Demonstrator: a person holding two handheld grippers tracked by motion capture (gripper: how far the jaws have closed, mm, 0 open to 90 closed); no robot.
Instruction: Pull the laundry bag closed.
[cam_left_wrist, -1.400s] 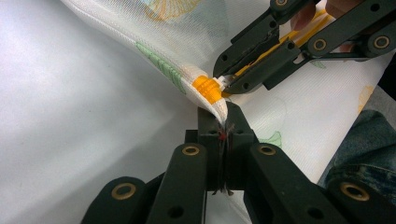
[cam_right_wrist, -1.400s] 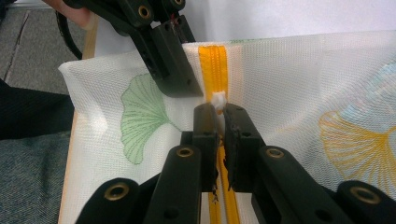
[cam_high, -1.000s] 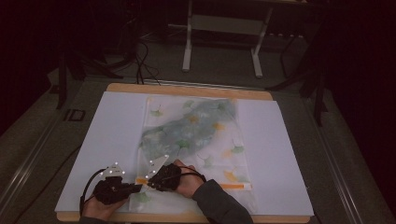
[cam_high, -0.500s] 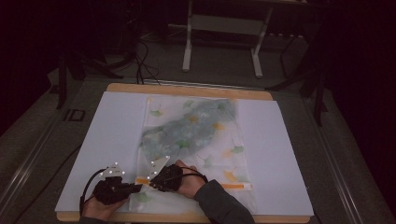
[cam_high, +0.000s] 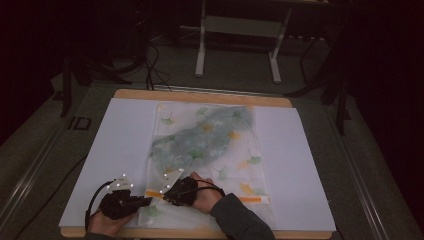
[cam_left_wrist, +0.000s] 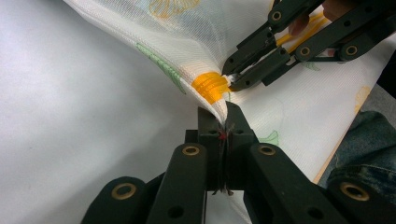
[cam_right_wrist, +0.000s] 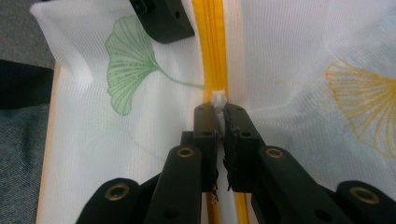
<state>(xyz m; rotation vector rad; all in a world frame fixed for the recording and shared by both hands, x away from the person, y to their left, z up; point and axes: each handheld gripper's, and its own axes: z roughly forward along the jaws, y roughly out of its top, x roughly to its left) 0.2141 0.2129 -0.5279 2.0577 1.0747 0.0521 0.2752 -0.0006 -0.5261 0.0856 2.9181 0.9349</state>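
bag: mesh laundry bag (cam_high: 205, 150) with leaf print, flat mid-surface (cam_high: 100, 165), zipper end at the near edge
high view: both claws meet at the bag's near left corner; grips too small to read
left claw (cam_left_wrist: 225, 112): its own view shows it clamped on the bag's fabric beside the orange zipper (cam_left_wrist: 210, 86)
right claw (cam_right_wrist: 219, 112): its own view shows it clamped on the white zipper pull (cam_right_wrist: 218, 98)
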